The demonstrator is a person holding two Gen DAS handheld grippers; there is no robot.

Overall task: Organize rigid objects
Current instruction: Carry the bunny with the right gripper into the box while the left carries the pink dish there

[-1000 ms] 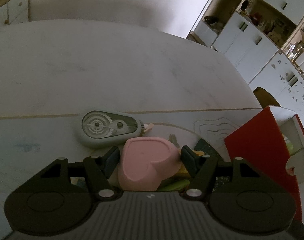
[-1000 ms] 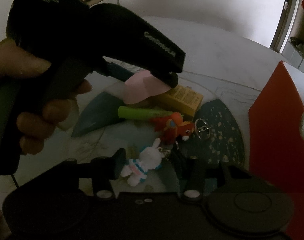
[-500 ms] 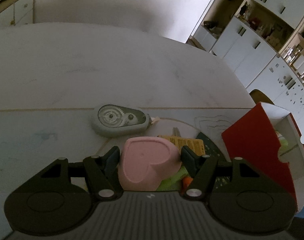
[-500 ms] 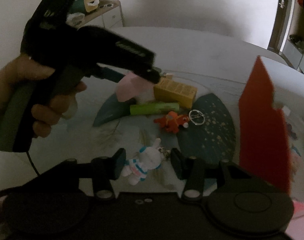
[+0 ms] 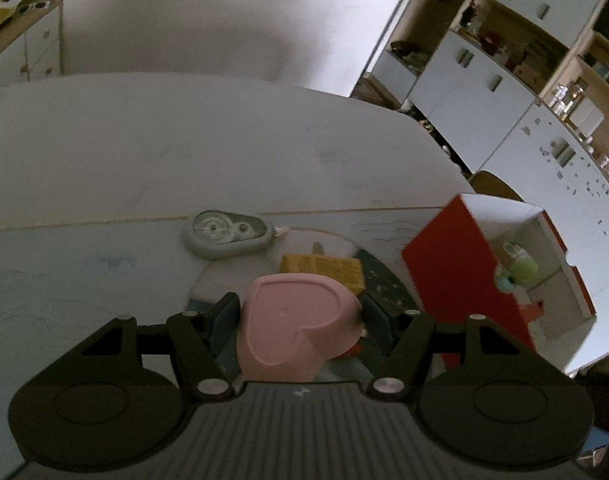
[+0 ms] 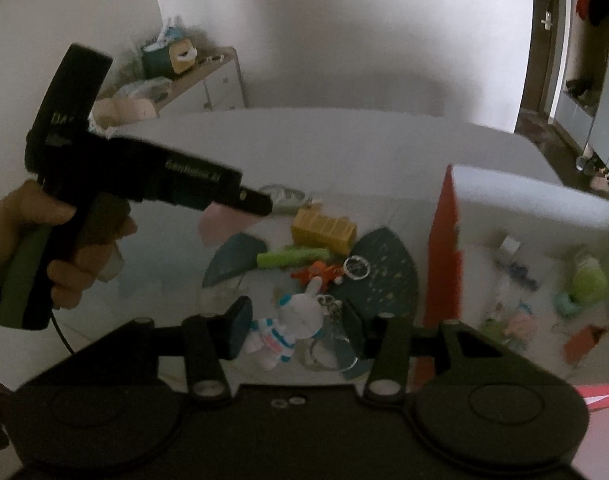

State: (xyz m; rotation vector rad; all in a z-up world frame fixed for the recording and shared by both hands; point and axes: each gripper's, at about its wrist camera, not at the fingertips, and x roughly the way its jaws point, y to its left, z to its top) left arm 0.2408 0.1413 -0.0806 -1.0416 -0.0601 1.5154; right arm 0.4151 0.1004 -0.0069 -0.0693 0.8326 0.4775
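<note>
White table (image 5: 184,160), red box (image 5: 456,264), wall cabinets (image 5: 484,80), wooden dresser (image 6: 208,80)

- Both my wrist feeds are dim and underexposed, with a grey cast over the pale table (image 5: 224,152).
- In the left view, the brightest patch is the white cabinets (image 5: 484,80) at upper right.
- In the right view, the back wall (image 6: 344,40) is the lightest area, with a soft shadow low on it.
- Fisheye bending curves the table edge, and the corners go black.
- Motion blur smears the red box (image 6: 444,248) and its contents; the black handheld gripper (image 6: 240,200) looks soft too.
</note>
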